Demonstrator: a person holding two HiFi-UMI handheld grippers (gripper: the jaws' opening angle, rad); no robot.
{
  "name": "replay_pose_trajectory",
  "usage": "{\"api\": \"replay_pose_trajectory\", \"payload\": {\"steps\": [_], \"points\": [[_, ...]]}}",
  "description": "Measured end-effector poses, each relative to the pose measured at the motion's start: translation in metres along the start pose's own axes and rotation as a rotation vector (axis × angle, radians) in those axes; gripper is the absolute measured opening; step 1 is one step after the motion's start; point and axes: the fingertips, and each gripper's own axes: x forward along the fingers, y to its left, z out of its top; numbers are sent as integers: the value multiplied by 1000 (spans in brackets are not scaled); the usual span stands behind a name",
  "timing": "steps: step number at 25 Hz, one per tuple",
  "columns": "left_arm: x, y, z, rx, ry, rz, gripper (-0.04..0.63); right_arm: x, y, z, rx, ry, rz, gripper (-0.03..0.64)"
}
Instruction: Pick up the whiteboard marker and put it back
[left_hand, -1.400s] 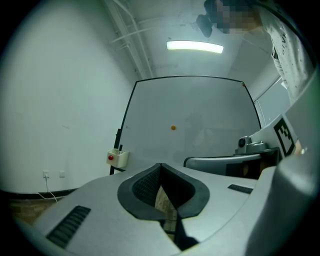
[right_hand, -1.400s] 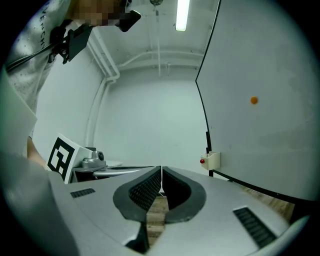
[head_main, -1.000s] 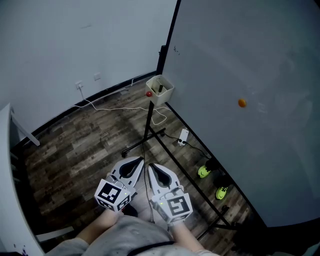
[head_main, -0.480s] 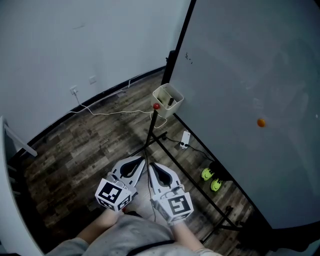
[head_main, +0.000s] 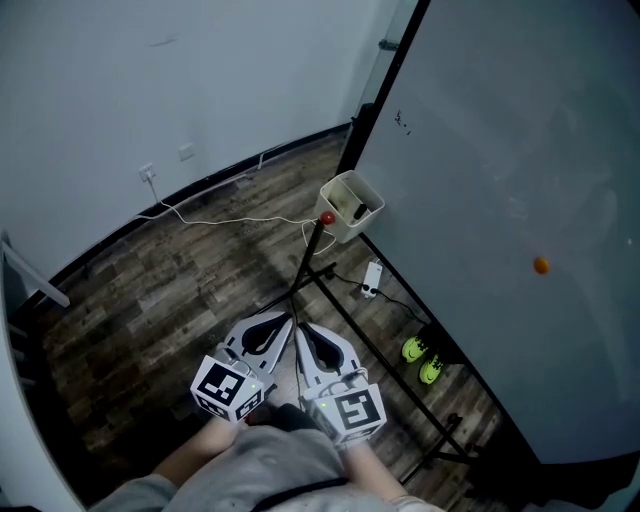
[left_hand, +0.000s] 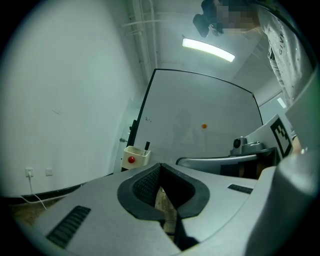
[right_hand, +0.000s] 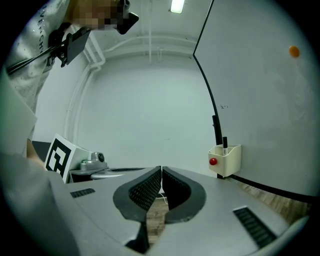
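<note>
Cream holder (head_main: 338, 218) nearer vs. before.

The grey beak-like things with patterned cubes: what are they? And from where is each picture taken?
They are two grey hand-held grippers: a person holds the left gripper and the right gripper, one per hand. The head view comes from a camera on the person's head, looking down at the dark wooden floor. Each gripper view comes from a camera riding on that gripper, looking along its jaws. Both pairs of jaws are closed and empty. Ahead stands a large whiteboard; a cream plastic box at its corner holds the dark whiteboard marker.
</note>
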Motion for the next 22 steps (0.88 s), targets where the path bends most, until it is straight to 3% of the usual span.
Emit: {"api": "replay_pose_trajectory", "payload": {"steps": [12,22], "points": [[18,22,1,3,3,15,15,22,-21,1,-3,-14,-6,20],[89,41,14,1,-20,-21,15,51,-87,17,-27,-23,-39,20]]}}
